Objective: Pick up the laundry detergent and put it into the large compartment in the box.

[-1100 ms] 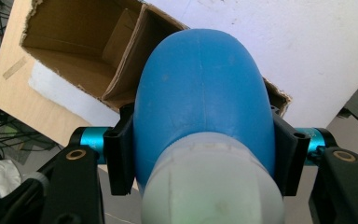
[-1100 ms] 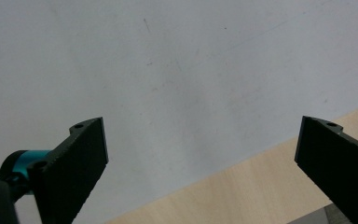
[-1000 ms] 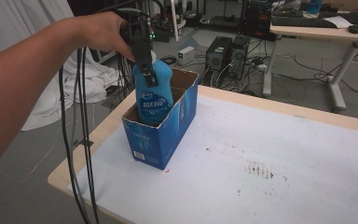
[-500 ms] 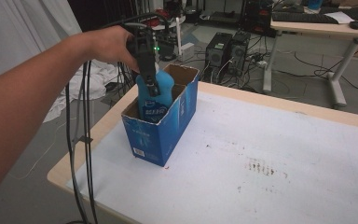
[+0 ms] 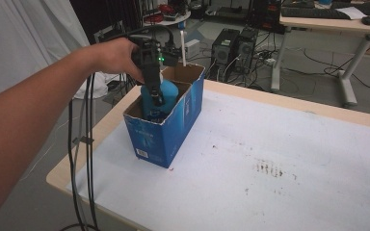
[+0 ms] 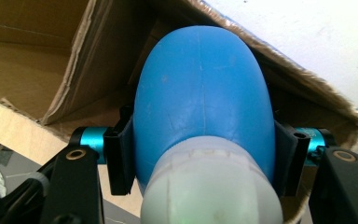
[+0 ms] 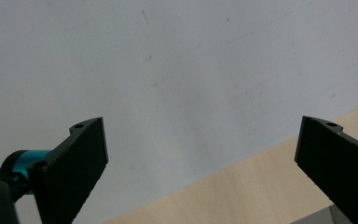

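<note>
A blue plastic bottle (image 5: 160,96) with a pale cap stands down inside an open blue cardboard box (image 5: 166,132) at the table's left side. My left gripper (image 5: 155,91) is shut on the bottle from above, most of the bottle being below the box rim. In the left gripper view the bottle (image 6: 200,107) sits squeezed between the two black jaws, its whitish cap (image 6: 209,186) nearest the camera and the brown box wall (image 6: 51,56) around it. My right gripper (image 7: 200,158) hangs open over the white table sheet (image 7: 177,70), nothing between its jaws.
The table (image 5: 279,163) carries a white sheet with dark smudges (image 5: 269,168) at right of centre. Black cables (image 5: 82,159) trail off the left edge. Beyond the table are computer towers (image 5: 233,45) and a desk (image 5: 327,19). A wooden table edge (image 7: 242,191) shows under the right gripper.
The left gripper has lowered the blue bottle deeper into the box; a second ago it stood well above the rim.
</note>
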Demonstrator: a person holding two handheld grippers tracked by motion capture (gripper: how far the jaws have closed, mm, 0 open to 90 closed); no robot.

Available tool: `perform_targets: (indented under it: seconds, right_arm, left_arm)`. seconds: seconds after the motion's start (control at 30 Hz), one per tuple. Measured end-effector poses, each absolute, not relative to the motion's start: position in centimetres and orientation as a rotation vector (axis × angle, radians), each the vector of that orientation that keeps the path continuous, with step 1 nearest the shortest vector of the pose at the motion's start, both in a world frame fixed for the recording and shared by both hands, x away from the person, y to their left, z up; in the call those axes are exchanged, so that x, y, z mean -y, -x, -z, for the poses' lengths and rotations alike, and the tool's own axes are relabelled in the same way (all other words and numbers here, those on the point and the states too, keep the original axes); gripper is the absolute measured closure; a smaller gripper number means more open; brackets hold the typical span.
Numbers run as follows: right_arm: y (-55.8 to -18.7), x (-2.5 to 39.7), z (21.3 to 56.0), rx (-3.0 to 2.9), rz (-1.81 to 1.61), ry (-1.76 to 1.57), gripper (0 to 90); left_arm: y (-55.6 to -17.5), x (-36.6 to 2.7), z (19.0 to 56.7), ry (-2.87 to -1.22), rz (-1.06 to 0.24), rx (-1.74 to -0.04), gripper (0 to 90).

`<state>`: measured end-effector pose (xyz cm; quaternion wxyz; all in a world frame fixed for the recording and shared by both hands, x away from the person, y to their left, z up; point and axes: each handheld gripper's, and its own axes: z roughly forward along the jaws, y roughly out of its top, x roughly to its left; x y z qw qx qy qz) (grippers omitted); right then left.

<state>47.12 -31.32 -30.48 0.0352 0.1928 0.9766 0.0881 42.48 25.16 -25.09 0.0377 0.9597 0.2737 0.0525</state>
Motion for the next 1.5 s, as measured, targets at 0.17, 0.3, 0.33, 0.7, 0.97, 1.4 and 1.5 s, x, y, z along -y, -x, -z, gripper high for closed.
perform_targets:
  seconds: [0.17, 0.3, 0.33, 0.7, 0.97, 1.4, 1.5]
  right_arm:
    - [-47.2, 31.3, 30.6, -3.003, -0.265, -0.591, 1.6]
    - [-47.2, 31.3, 30.7, -3.005, -0.262, -0.595, 1.6]
    - [-47.2, 31.3, 30.7, -3.007, -0.265, -0.594, 1.6]
    - [-47.2, 31.3, 30.9, -3.009, -0.260, -0.590, 1.6]
    - [-47.0, 31.2, 30.8, -3.006, -0.262, -0.593, 1.6]
    - [-47.0, 31.2, 30.8, -3.007, -0.269, -0.580, 1.6]
    - [-47.0, 31.2, 30.7, -3.005, -0.272, -0.577, 1.6]
  left_arm:
    - [-42.5, -25.3, 25.9, -2.947, -0.158, -0.838, 37.9]
    - [-42.5, -25.3, 26.5, -2.951, -0.151, -0.840, 37.9]
    - [-42.6, -25.3, 26.6, -2.957, -0.151, -0.834, 37.9]
    - [-42.5, -25.6, 27.9, -2.953, -0.128, -0.852, 37.9]
    - [-42.6, -25.7, 28.0, -2.940, -0.120, -0.876, 37.4]
    - [-42.6, -26.3, 27.1, -2.871, -0.123, -0.930, 30.5]
    - [-42.7, -26.2, 27.0, -2.859, -0.129, -0.937, 25.7]
